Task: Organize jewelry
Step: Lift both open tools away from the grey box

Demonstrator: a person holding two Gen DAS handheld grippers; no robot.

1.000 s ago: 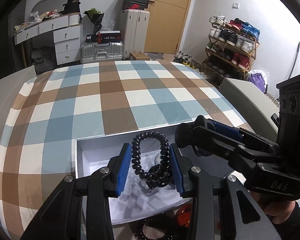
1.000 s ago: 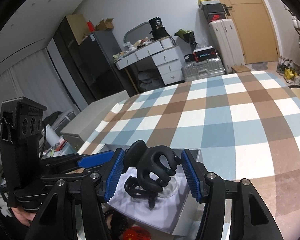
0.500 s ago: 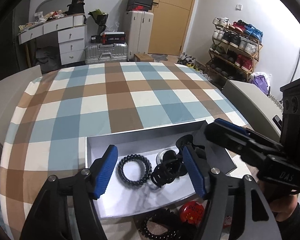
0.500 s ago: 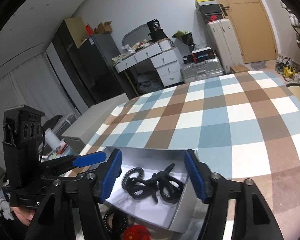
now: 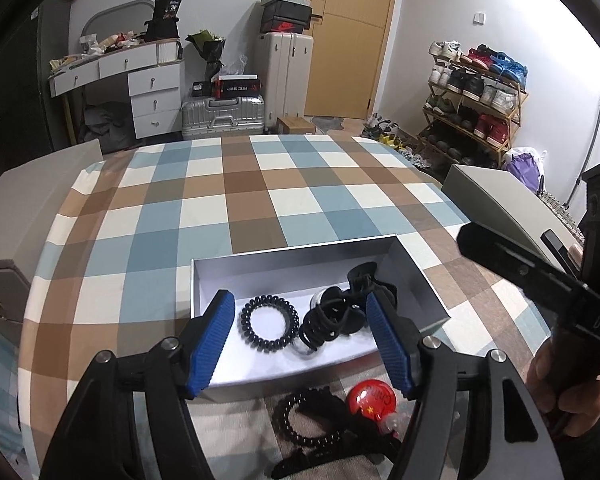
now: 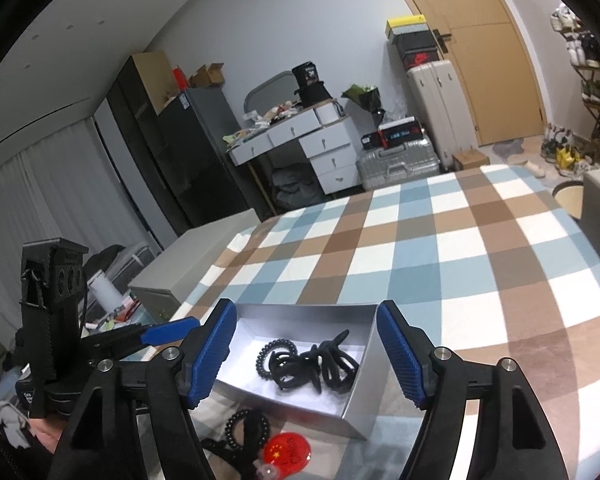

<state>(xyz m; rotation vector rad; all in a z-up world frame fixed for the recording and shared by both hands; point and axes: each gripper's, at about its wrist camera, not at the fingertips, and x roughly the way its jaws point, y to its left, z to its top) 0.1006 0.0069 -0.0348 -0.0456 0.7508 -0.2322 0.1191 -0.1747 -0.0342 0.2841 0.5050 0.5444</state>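
A shallow white box sits on the checked tablecloth. Inside lie a black spiral hair tie and a black claw clip over a small clear dish. My left gripper is open and empty above the box's near side. My right gripper is open and empty above the box too; its body shows at the right of the left wrist view. In front of the box lie another black spiral tie and a red round badge.
The checked table stretches beyond the box. Grey chair backs stand at the left and right. A desk, suitcases and a shoe rack stand behind the table.
Both grippers opened, dropped the spiral tie and claw clip into the box, then pulled back and up. The items now lie still in the box.
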